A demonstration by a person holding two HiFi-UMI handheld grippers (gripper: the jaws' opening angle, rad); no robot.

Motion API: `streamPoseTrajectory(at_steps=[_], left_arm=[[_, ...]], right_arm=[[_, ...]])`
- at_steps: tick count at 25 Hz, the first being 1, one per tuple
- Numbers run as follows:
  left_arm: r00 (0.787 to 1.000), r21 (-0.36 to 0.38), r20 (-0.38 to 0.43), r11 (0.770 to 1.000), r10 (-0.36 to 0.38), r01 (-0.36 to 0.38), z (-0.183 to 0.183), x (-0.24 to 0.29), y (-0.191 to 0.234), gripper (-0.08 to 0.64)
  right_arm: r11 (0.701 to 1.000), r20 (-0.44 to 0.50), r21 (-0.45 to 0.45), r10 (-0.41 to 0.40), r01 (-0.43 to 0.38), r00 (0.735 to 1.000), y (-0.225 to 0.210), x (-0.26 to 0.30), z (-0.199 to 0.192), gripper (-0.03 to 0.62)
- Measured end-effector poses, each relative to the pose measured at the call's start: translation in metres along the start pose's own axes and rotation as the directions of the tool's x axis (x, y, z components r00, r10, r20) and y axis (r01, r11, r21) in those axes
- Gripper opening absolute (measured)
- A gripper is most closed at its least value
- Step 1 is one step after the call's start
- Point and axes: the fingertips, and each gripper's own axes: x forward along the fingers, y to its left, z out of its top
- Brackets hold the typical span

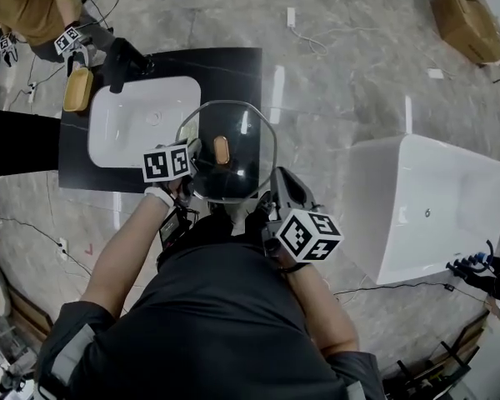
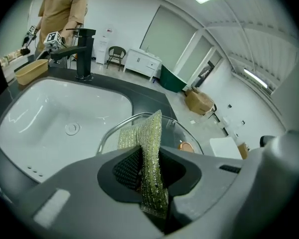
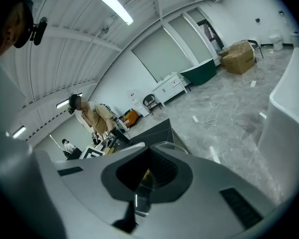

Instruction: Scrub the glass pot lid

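1. Left tongs point(image 2: 148, 180) were clenched on a scourer point(image 2: 145, 136), whose free end reached the lid point(image 1: 243, 172).
2. Right tongs point(image 3: 142, 185) were clamped on the lid's rim, holding it off the counter point(image 1: 233, 69) at its front edge, just beside the sink point(image 1: 108, 127).
3. Glass: stiff, probably heavy, slippery once wet, and breakable. The rim or the knob point(image 1: 222, 150) looked like the safest hold.

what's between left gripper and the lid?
Green scrub cloth, pinched in the left gripper, in front of the lid; shows in left gripper view.
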Motion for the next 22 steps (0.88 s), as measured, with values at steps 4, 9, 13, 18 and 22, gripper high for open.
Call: streamPoseTrajectory(at_steps=[4, 9, 13, 18, 22], left_arm=[[0.998, -0.046, 0.016, 0.997, -0.056, 0.057, 0.001, 0.001, -0.017, 0.075], [0.995, -0.055, 0.014, 0.994, -0.097, 0.098, 0.0, 0.006, -0.038, 0.075], [0.996, -0.055, 0.026, 0.994, -0.088, 0.089, -0.001, 0.007, -0.044, 0.075], [0.972, -0.205, 0.11, 0.953, -0.206, 0.225, 0.006, -0.004, -0.058, 0.075], [0.95, -0.29, 0.156, 0.907, -0.271, 0.306, 0.005, -0.011, -0.058, 0.075]], right_arm=[[0.999, 0.012, 0.031, -0.009, 0.009, 1.0, -0.015, -0.007, 0.0, 0.006], [0.999, -0.003, 0.052, -0.001, 0.001, 1.0, -0.027, -0.007, -0.003, 0.006], [0.999, -0.019, 0.048, 0.007, -0.006, 1.0, -0.027, -0.005, -0.007, 0.006], [0.999, -0.039, 0.045, 0.013, -0.012, 0.999, -0.023, -0.005, -0.009, 0.007], [0.999, -0.054, 0.037, 0.014, -0.012, 0.998, -0.011, -0.001, -0.014, 0.006]])
